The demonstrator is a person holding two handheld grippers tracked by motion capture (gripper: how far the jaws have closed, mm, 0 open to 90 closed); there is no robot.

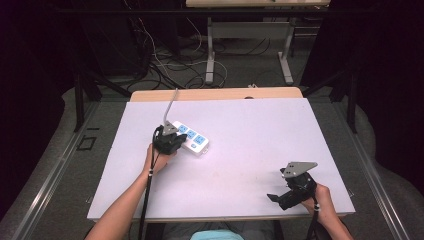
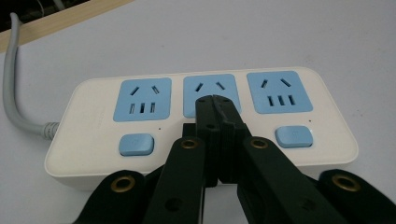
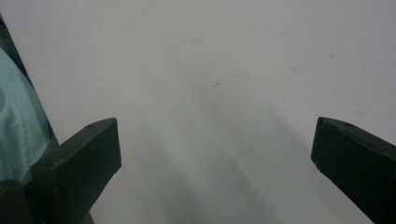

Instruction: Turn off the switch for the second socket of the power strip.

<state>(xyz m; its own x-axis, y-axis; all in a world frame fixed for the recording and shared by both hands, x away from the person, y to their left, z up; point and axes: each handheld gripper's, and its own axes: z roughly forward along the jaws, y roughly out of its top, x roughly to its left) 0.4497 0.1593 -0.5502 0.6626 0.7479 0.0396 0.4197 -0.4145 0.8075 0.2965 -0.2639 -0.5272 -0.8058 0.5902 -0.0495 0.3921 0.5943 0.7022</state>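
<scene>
Fingers of your left gripper [image 1: 170, 142] press together, holding nothing, over the white plastic power strip with blue sockets [image 1: 192, 137] left of table centre. Left gripper view: closed tips [image 2: 217, 109] cover the middle socket [image 2: 211, 88], likely pressing its switch next. Right gripper view: your right gripper [image 3: 215, 154] gapes wide, empty.

Your white power strip [image 2: 201, 126] lying flat on the table's left half, three blue sockets, blue buttons beneath the outer two, grey cord [image 2: 14, 93] trailing off its end

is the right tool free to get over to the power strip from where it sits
Probably yes: bare table lies between the open right tool and the power strip, though the shut left tool already covers its middle socket.
</scene>
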